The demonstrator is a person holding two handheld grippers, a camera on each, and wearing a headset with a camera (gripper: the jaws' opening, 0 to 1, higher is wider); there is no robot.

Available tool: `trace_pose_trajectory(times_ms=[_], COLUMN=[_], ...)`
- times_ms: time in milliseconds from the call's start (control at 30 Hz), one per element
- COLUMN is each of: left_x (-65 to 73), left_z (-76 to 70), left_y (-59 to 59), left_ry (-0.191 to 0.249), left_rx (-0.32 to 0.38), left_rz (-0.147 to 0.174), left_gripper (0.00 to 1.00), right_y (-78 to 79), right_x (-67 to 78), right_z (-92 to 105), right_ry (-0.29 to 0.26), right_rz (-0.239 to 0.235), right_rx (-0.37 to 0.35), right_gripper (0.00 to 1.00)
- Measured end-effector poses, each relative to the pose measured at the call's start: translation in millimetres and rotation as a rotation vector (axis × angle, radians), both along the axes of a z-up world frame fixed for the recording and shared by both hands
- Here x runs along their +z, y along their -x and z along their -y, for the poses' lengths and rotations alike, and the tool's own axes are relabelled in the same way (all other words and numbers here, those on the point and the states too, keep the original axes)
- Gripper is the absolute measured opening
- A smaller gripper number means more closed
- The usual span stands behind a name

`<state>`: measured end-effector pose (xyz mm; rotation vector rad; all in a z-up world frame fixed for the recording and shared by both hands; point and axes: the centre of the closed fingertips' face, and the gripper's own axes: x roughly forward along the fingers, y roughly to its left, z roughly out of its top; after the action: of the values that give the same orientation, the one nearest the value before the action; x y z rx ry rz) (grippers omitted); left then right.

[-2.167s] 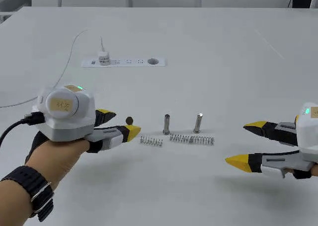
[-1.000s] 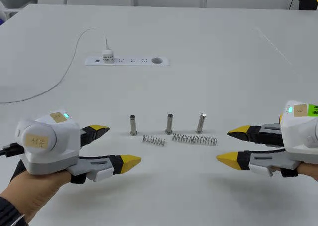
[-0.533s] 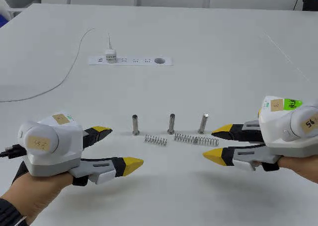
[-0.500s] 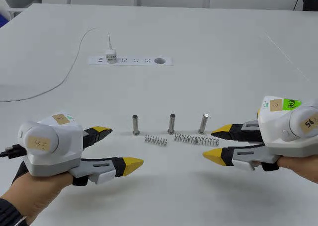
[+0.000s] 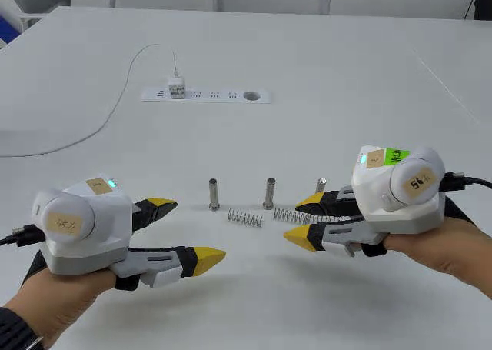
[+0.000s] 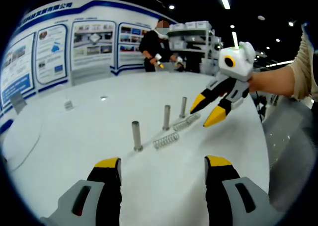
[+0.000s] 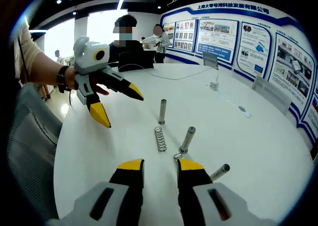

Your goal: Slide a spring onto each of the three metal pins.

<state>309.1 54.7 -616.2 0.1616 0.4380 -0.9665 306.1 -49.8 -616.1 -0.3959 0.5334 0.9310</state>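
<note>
Three shiny metal pins are standing upright in a row on the white tabletop (image 5: 323, 73): a left pin (image 5: 214, 194), a middle pin (image 5: 270, 193) and a right pin (image 5: 320, 185). The right pin is peeking out from behind the right claw (image 5: 302, 219). Thin wire springs are lying flat just in front of the pins. One spring (image 5: 245, 218) is lying alone, and a longer coil (image 5: 286, 215) is running right, up to the right claw's tips.

Since half a second ago, the right claw has been moving left, in to the coil. The left claw (image 5: 188, 231) is staying where it was.

The right claw's yellow tips are sitting a little apart around the coil's end, not pinching it. The left claw is spread wide, holding nothing, near and left of the pins.
</note>
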Motion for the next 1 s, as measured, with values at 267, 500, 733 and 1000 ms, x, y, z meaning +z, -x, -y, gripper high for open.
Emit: trace_pose_trajectory(times_ms=[267, 500, 733, 1000], left_x=[-0.6, -3.7, -4.2, -4.9], left_z=[1.0, 0.4, 0.8, 0.8], left_y=[1.2, 1.9, 2.3, 3.4], left_ry=[-0.005, -0.013, -0.012, -0.014], left_rx=[-0.008, -0.014, -0.022, -0.023], left_rz=[-0.002, -0.005, -0.005, -0.008], left_gripper=[0.69, 0.68, 0.67, 0.66], right_y=[-11.7, -20.9, -27.3, -29.3], right_x=[-6.9, -14.6, -24.3, -32.7], right_z=[-16.7, -26.1, -31.6, -35.6], right_ry=[-0.006, -0.001, 0.005, 0.015], right_rz=[-0.014, -0.032, -0.060, -0.083], right_rx=[0.002, -0.002, -0.010, -0.017], right_gripper=[0.25, 0.23, 0.21, 0.18])
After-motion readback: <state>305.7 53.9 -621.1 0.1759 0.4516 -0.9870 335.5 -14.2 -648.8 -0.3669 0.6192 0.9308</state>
